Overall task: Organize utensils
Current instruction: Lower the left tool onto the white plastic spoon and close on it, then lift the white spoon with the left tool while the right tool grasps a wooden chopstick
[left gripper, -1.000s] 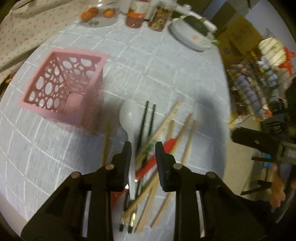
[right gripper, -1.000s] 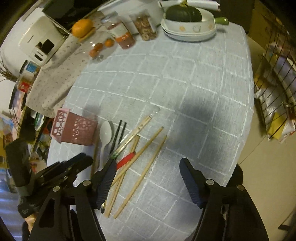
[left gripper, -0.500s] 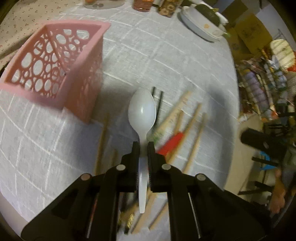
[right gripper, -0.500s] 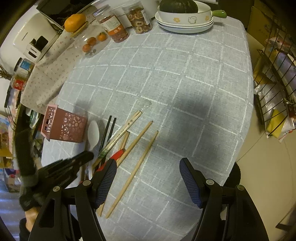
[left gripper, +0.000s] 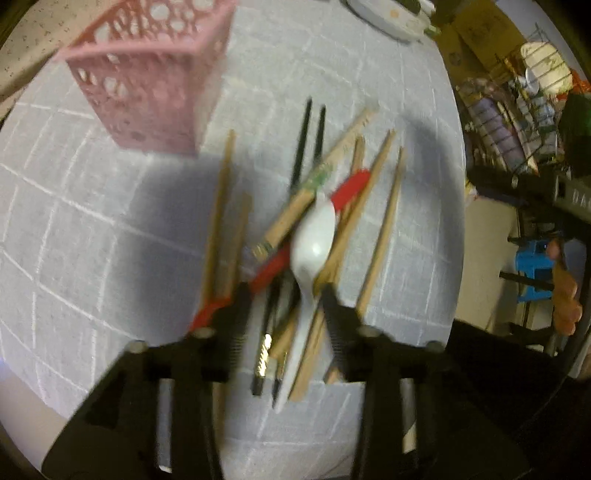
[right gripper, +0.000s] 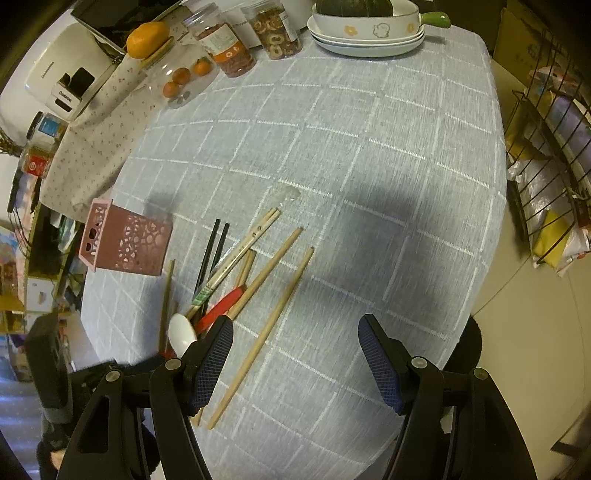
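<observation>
A white plastic spoon [left gripper: 312, 251] lies on a pile of wooden chopsticks [left gripper: 384, 229], black chopsticks [left gripper: 301, 144] and a red-handled utensil [left gripper: 347, 190] near the table's front edge. My left gripper [left gripper: 284, 306] is open with its fingers either side of the spoon's handle, not gripping it. A pink perforated holder [left gripper: 147, 77] stands upright beyond the pile to the left. In the right wrist view the spoon [right gripper: 182, 334], the pile [right gripper: 236, 273] and the holder [right gripper: 125, 240] sit at lower left. My right gripper [right gripper: 295, 365] is open and empty above the table.
A grey checked cloth [right gripper: 351, 166] covers the round table. At the back stand stacked plates with a green squash [right gripper: 365, 29], jars of snacks [right gripper: 229, 48] and a clear jar with oranges [right gripper: 184, 74]. A wire rack [right gripper: 546, 147] stands off the table's right side.
My left gripper held the spoon lifted half a second ago; now its jaws have opened and the spoon lies on the pile. The left view has drawn back and blurred. The right gripper rose slightly.
</observation>
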Motion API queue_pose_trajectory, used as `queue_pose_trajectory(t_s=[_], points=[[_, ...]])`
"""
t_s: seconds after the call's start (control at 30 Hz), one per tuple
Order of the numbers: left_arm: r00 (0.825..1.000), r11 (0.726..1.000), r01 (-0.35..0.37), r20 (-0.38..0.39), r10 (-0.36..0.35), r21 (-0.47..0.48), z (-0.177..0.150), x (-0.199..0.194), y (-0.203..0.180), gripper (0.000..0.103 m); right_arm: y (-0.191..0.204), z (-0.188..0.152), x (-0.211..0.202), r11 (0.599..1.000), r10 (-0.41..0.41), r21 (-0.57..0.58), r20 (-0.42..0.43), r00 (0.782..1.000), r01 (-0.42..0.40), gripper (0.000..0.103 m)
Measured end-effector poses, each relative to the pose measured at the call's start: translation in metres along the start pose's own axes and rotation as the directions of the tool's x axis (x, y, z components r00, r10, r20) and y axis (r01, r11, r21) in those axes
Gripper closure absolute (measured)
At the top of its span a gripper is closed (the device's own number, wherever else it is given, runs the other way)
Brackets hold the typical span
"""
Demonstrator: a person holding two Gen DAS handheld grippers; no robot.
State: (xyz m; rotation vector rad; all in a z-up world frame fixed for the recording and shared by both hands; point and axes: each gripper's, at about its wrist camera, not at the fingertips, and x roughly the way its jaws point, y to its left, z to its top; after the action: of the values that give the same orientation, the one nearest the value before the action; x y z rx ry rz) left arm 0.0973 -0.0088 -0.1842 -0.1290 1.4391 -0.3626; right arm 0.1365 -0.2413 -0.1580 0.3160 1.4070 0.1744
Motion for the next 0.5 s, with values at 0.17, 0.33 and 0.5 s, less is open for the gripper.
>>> queue_pose_trajectory(t_s=[0.17,0.33,0.5], points=[[0.998,0.999,0.013,0.059,-0.016,0.046,0.020,0.002,-0.007,0.057,-0.002,0.000,0.000,1.000,-0.003,0.001,-0.001,1.000,0.003,0.032],[0.998,0.993,-0.016,0.062,0.009,0.120,0.022,0.011,-0.020,0.078,-0.002,0.000,0.001,1.000,-0.003,-0.002,-0.005,1.000,0.003,0.032],[0.999,0.983,-0.027,0.045,0.019,0.180,0.024,0.020,-0.034,0.096,-0.002,-0.001,0.004,1.000,-0.004,-0.003,-0.012,1.000,0.004,0.032]])
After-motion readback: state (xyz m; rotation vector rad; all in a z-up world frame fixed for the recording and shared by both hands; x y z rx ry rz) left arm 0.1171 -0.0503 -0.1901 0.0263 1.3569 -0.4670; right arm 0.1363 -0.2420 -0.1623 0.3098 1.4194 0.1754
